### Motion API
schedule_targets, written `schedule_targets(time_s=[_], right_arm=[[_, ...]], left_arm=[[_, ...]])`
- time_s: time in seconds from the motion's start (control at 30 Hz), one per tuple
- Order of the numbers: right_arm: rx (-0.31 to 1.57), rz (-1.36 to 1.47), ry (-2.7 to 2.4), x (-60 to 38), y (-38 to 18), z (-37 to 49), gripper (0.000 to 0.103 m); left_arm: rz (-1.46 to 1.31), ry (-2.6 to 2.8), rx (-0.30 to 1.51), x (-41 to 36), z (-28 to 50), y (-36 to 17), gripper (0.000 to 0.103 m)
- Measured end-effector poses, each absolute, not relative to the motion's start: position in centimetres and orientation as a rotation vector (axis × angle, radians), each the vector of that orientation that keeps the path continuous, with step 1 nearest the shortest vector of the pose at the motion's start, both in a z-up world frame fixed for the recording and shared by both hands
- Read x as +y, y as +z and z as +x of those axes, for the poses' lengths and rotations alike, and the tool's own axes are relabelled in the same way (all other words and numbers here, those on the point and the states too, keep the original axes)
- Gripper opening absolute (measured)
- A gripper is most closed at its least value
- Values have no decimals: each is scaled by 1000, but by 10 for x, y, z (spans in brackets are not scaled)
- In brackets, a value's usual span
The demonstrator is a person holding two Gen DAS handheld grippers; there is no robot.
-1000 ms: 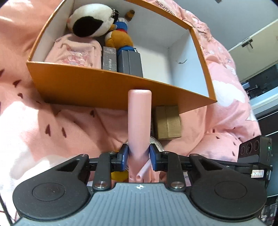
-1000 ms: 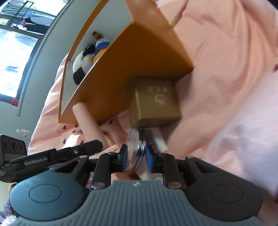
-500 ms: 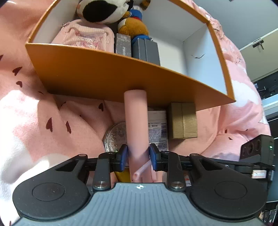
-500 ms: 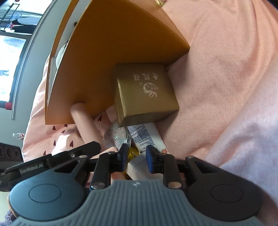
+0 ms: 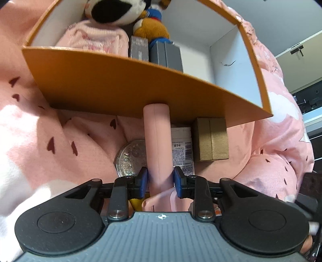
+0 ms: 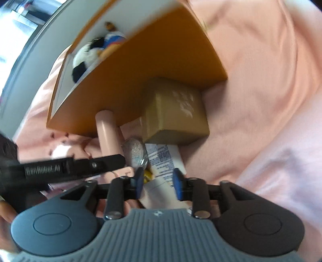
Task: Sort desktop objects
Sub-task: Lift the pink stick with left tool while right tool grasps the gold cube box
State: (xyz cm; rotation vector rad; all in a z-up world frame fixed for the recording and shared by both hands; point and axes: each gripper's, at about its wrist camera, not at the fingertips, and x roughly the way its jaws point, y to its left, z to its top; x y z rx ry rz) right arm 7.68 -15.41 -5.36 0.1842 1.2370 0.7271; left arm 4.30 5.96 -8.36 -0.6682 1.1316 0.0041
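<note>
left gripper (image 5: pixel 160 182): pads clamped on the near end of pink tube (image 5: pixel 158 141), far tip just short of the orange box (image 5: pixel 124 86) front wall. right gripper (image 6: pixel 158 182): jaws opening, nothing pinched; white tube (image 6: pixel 167 159) lies in the gap, pads clear of it.

step in hand, judged: carrying pink tube over the wall into the box. to do well: lift before pushing forward so the tip clears the orange rim; aim for the bare white floor on the right side of the box, away from the plush toy (image 5: pixel 112 12), knit pouch (image 5: pixel 94 39) and grey cases (image 5: pixel 166 54); release low. keep right gripper clear of the left one's path, both crowd the same pile.

pink tube: smooth, matte, rounded tip, faint seam along its length; rigid-looking. white tube: printed label with barcode, lying flat on the pink blanket (image 5: pixel 40 125), between glitter disc (image 5: pixel 130 157) and gold box (image 5: pixel 211 139). right view motion-blurred, fine detail unreadable.
</note>
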Motion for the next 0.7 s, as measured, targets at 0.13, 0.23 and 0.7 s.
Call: schedule_targets(time_s=[0.13,0.23,0.7], right_arm=[[1050,0,692,-154,-23,55,37],[938,-110,669,-149,-9,44,42],[780,-538,595,-99,-26,43,60]], left_arm=[[-642,-2,1080,60,35,-66,30],[-613,-2,1043,60,30,-51,30],[-559,14,904,73,27,3,30]])
